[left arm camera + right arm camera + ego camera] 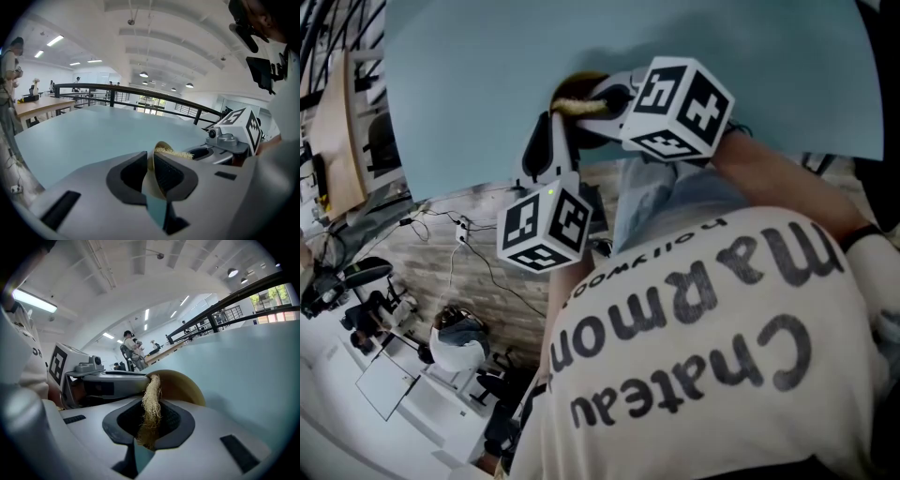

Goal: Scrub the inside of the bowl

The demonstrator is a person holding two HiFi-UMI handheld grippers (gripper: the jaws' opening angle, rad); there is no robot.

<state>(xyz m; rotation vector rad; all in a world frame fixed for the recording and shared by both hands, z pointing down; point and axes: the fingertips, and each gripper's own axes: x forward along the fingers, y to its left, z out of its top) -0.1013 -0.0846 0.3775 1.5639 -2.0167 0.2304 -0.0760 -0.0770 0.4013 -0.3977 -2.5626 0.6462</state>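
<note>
- Left claw (151, 162) is clamped on the bowl (185, 386) rim.
- Right claw (150, 420) pinches a fibre scrubber (151, 401) at the bowl's edge.
- Desk (84, 136) stretches wide beyond, to the railing (140, 90).

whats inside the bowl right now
A straw-coloured scrubber, gripped by the right claw, pokes into the bowl. Its bottom is hidden behind the left claw holding its rim.

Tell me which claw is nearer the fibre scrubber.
Right. The right claw is clamped on the scrubber itself. The left claw grips the bowl by its wall, with the scrubber at the rim just beyond it.
</note>
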